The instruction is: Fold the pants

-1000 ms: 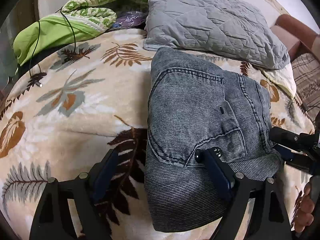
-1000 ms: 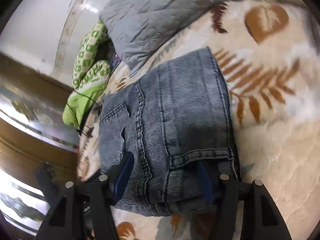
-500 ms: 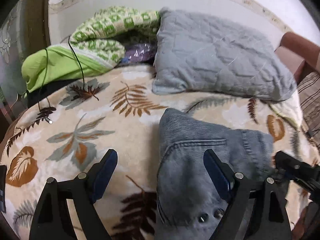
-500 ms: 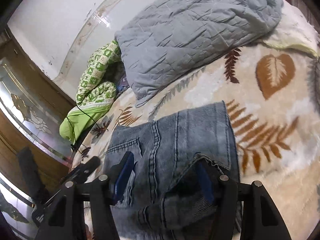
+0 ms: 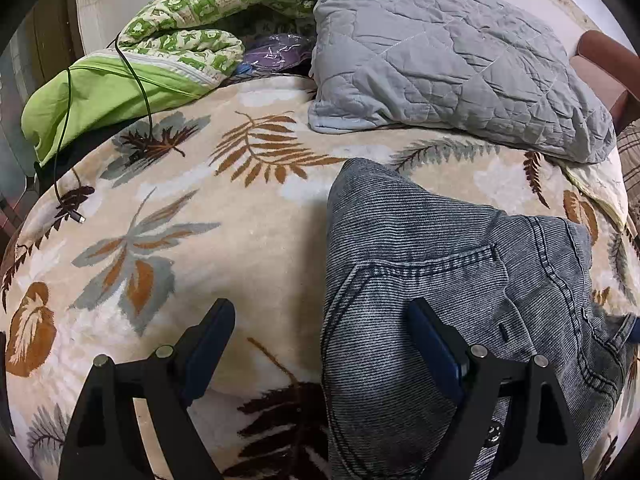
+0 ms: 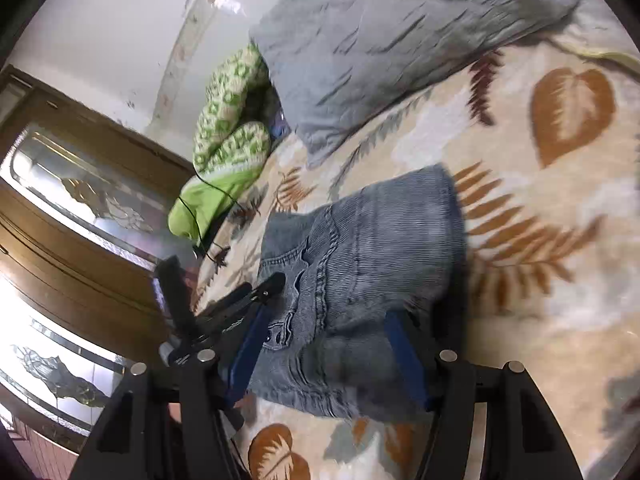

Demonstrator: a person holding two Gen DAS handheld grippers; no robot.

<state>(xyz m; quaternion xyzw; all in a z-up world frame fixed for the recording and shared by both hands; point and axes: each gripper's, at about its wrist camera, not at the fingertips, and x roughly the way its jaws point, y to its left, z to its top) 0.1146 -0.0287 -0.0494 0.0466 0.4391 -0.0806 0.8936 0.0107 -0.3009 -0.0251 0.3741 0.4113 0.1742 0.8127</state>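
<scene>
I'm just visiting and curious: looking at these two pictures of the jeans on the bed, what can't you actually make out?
- Jeans: near end cut off by the left view's bottom edge and hidden behind the left tongs.
- Right tongs: motion blur in the right view leaves it unclear whether they pinch the denim.
- Purple item: mostly hidden between the grey pillow and the green quilt.
- Cable: far end lost at the left edge.

The pants (image 5: 420, 248) were grey-blue ribbed denim, matt, with raised stitched seams. The bed's blanket (image 5: 240, 216) looked plush and soft, printed with leaves. The grey pillow (image 5: 440, 60) was quilted, crinkled cloth. Each claw's fingers (image 5: 432, 340) were matt black plastic with blue pads and shiny metal bolts.
</scene>
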